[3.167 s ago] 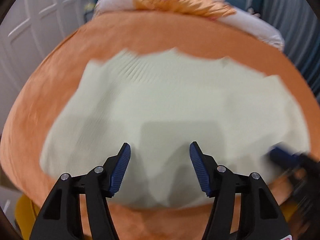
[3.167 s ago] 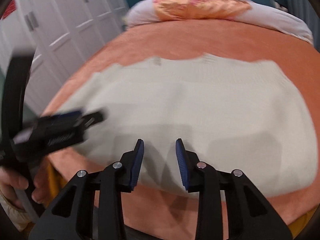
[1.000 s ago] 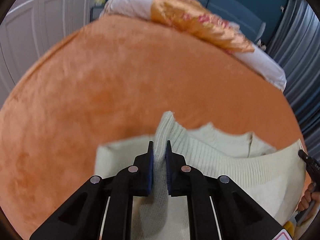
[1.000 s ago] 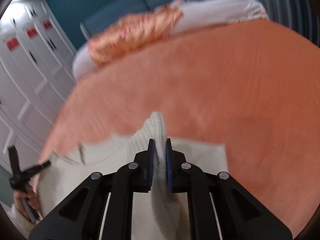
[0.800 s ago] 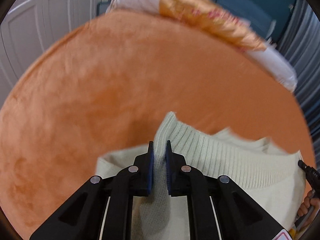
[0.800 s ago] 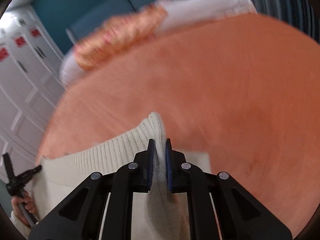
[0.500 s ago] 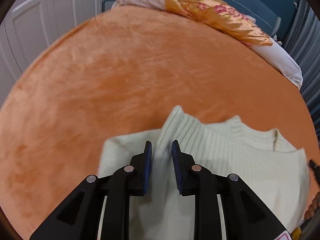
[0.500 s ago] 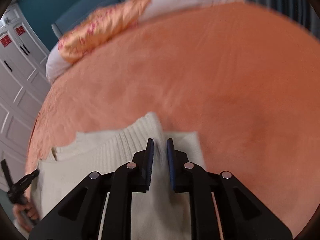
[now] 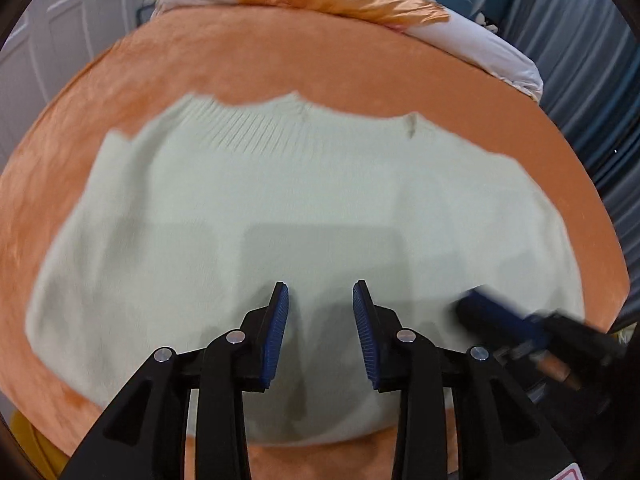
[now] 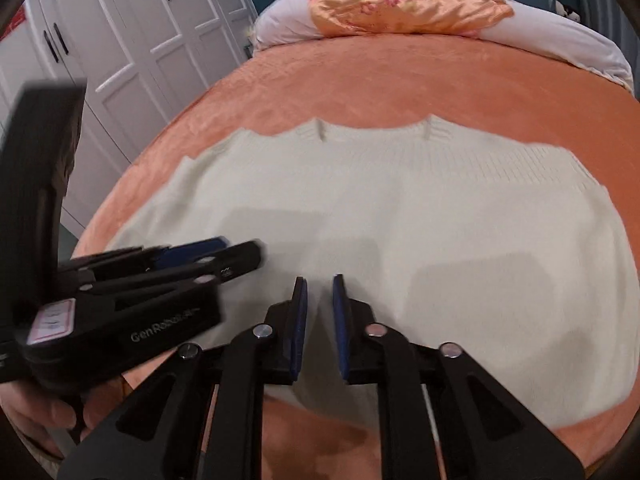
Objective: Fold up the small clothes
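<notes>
A cream knit sweater [image 9: 312,200] lies folded flat on the orange bedspread [image 9: 340,60], its ribbed edge on the far side. It also shows in the right wrist view [image 10: 400,208]. My left gripper [image 9: 320,296] is open and empty, above the sweater's near edge. My right gripper [image 10: 320,284] is open a little and empty, also above the near edge. The right gripper shows blurred at the lower right of the left wrist view [image 9: 504,320]. The left gripper shows at the left of the right wrist view [image 10: 208,260].
A white pillow with an orange satin cover [image 10: 408,8] lies at the head of the bed. White wardrobe doors [image 10: 132,40] stand to the left. Blue-grey curtains [image 9: 592,60] hang to the right. The bed's near edge [image 10: 320,440] is just below the grippers.
Both grippers let go of the sweater's ribbed edge, opened, and drew back toward the bed's near edge. The sweater now lies folded over and flat.
</notes>
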The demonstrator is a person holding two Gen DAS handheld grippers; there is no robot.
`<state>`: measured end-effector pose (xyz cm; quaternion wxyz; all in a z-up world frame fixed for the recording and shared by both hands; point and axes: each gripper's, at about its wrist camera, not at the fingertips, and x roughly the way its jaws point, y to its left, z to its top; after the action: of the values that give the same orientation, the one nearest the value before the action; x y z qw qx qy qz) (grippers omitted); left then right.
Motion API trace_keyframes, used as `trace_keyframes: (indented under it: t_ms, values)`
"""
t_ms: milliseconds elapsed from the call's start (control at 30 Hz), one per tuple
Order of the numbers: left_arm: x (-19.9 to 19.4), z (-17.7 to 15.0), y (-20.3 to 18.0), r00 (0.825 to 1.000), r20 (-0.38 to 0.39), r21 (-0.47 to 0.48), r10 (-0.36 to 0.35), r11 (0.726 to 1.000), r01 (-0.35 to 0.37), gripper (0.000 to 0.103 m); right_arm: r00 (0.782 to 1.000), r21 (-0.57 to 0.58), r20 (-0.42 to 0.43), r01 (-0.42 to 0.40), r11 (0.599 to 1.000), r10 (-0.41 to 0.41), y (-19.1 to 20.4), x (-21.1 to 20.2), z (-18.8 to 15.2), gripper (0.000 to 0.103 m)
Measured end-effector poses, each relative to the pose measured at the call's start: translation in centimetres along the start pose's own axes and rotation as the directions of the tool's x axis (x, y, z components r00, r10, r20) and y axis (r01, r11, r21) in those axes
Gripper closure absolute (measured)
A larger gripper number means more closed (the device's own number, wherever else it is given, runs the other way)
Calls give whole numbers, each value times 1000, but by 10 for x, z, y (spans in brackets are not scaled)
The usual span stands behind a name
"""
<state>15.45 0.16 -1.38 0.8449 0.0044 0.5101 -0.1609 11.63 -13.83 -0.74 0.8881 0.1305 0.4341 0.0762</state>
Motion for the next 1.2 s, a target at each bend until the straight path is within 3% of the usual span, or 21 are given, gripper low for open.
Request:
trace_keyframes:
  t_ms: [100,200,300,367,433,600,700,800,900,1000,1067,1200]
  values:
    - [-10,-8,18,999,8,-11,45,999,-45,71,997,101,-2,81,992,-81,-42,-16,-7,93]
    - [-15,-15,39,997,8,-54,76,996,-76,73,979,211,-12,200,957,-202,-95,-40,-26,94]
    - [-23,-26,67,995,8,-118,100,988,-99,90,965,333,-22,254,908,-262,-147,-66,-44,103]
    - [-29,-32,84,996,5,-170,93,981,-91,95,961,388,-23,262,884,-275,-171,-78,-55,103]
    - [-30,-39,99,999,5,-218,48,975,-46,95,972,414,-28,222,883,-232,-182,-79,-63,103]
    - [-33,-45,108,1000,24,-282,6,959,1,95,928,259,-86,371,892,-362,-159,-65,-48,103]
    - [-45,-50,113,995,26,-296,98,951,-86,95,914,207,-105,406,890,-392,-149,-67,-49,103]
    - [-48,-58,139,999,30,-372,26,928,-13,95,929,246,-108,370,896,-353,-158,-69,-50,103]
    - [-55,-61,145,999,44,-377,-1,926,17,96,939,303,-111,345,888,-327,-156,-76,-42,102]
    - [-71,-61,141,997,74,-368,24,930,4,96,964,291,-59,266,919,-260,-123,-84,-26,98]
    - [-81,-59,143,994,101,-377,30,926,11,93,977,209,-46,213,954,-208,-87,-80,-11,98]
    - [-84,-59,162,992,123,-461,35,887,26,57,992,107,-78,106,989,-98,-32,-50,19,98]
